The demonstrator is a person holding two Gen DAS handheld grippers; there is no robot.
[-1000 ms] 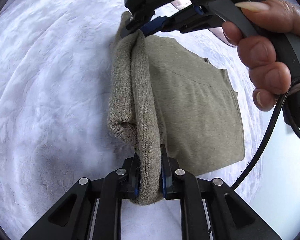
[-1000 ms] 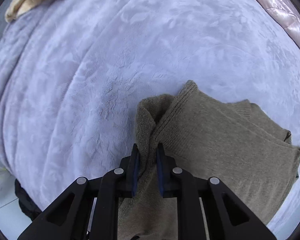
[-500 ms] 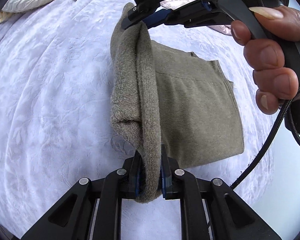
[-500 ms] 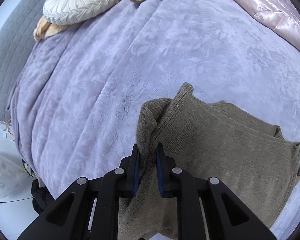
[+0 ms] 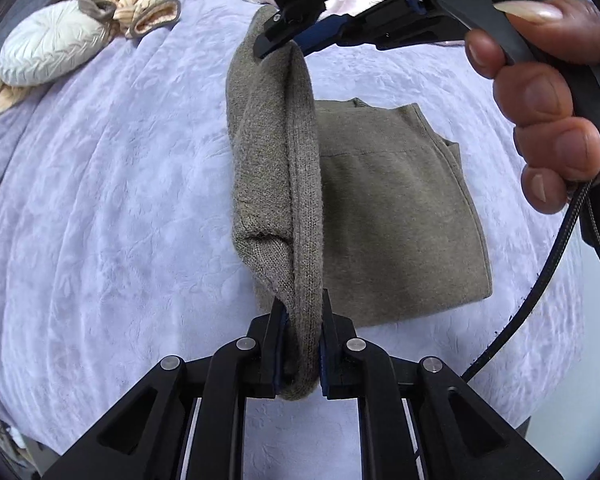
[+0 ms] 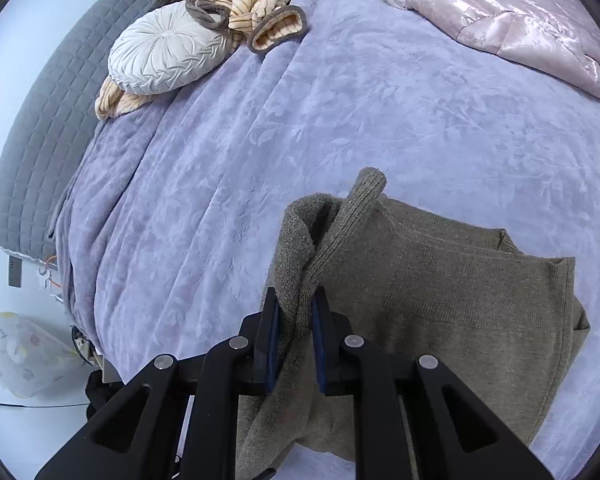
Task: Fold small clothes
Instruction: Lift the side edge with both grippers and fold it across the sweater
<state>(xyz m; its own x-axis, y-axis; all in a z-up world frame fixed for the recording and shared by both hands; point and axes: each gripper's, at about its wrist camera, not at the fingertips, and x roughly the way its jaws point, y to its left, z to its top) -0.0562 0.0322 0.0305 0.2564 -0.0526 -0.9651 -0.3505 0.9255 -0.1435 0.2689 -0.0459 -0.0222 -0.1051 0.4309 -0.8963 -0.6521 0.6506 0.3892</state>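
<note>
- the left gripper (image 5: pixel 300 344) is pinching one end of the olive knitted sweater's (image 5: pixel 396 216) ribbed edge.
- the right gripper (image 6: pixel 294 340) is clamping the other end, the edge lifting between them.
- the sweater's folded body is lying on the lilac plush bedspread (image 6: pixel 300 120), open cover stretching toward the round white pleated cushion (image 6: pixel 168 50).

Round white cushion (image 6: pixel 168 52), striped garment (image 6: pixel 256 4), perhaps pink quilt (image 6: pixel 508 20)
</note>
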